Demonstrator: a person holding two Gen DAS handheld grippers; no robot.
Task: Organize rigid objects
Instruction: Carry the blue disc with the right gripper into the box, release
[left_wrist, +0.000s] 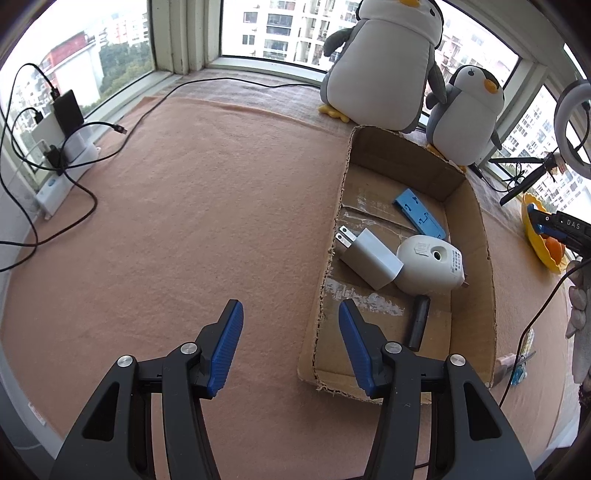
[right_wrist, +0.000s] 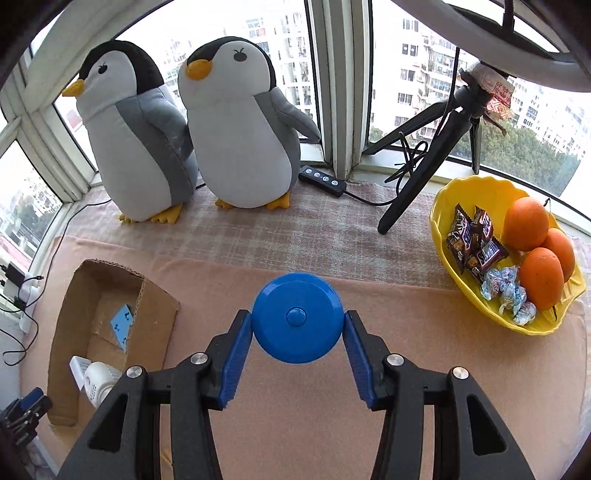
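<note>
right gripper (right_wrist: 297, 341): clamps a round blue tape measure (right_wrist: 297, 317) by its curved rim, above the blanket.
left gripper (left_wrist: 291, 332): jaws apart, empty, beside the cardboard box (left_wrist: 476, 236).
risk: smooth disc may squirt free short of the box.

Both fisheye views look steeply down along their own fingers at the pink cloth (left_wrist: 207, 206). The left wrist view faces the window corner; the right wrist view faces the sill. Both share the cardboard box (left_wrist: 476, 236) and two plush penguins (right_wrist: 240, 125).

Two plush penguins (right_wrist: 192, 133), yellow snack bowl (right_wrist: 447, 199)
</note>
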